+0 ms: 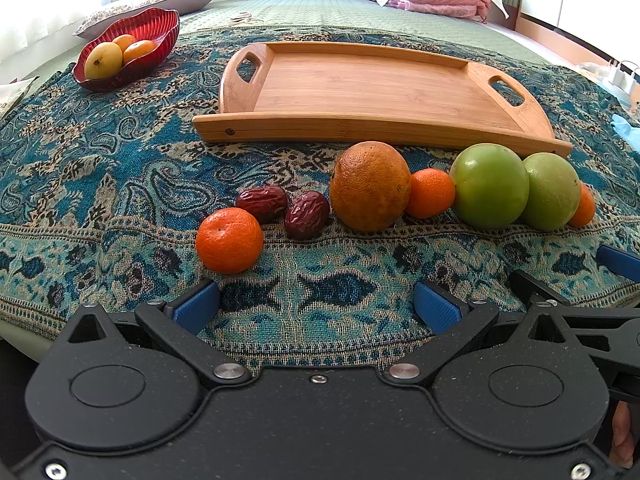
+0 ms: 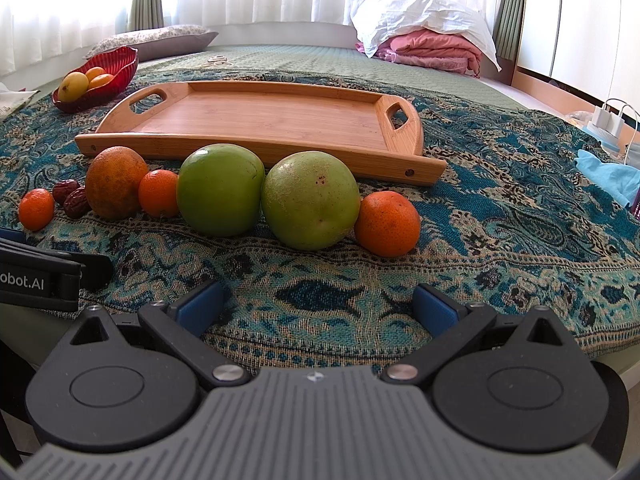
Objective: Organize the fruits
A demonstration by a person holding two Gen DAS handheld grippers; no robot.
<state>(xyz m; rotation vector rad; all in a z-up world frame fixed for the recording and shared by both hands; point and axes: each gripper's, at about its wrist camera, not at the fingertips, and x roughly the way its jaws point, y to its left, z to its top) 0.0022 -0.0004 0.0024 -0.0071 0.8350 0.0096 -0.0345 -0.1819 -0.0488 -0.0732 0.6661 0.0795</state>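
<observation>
Bamboo tray (image 1: 360, 92): lying bare on the paisley cloth (image 1: 100, 184) over the bed, just behind the fruit row.
Fruit row: I am facing a small mandarin (image 1: 229, 240), two red dates (image 1: 262, 203), a big orange (image 1: 370, 186), another mandarin (image 1: 431, 193), two green apples (image 1: 490, 185) touching, and a last mandarin (image 2: 387, 224).
Red bowl (image 1: 160, 28): sitting far left, holding yellow-orange fruit.
My left gripper (image 1: 318, 306): hovering spread wide, gripping nothing.
My right gripper (image 2: 318, 306): hovering spread wide too, near the apples.

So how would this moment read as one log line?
left gripper open | right gripper open | tray empty | fruit row untouched
</observation>
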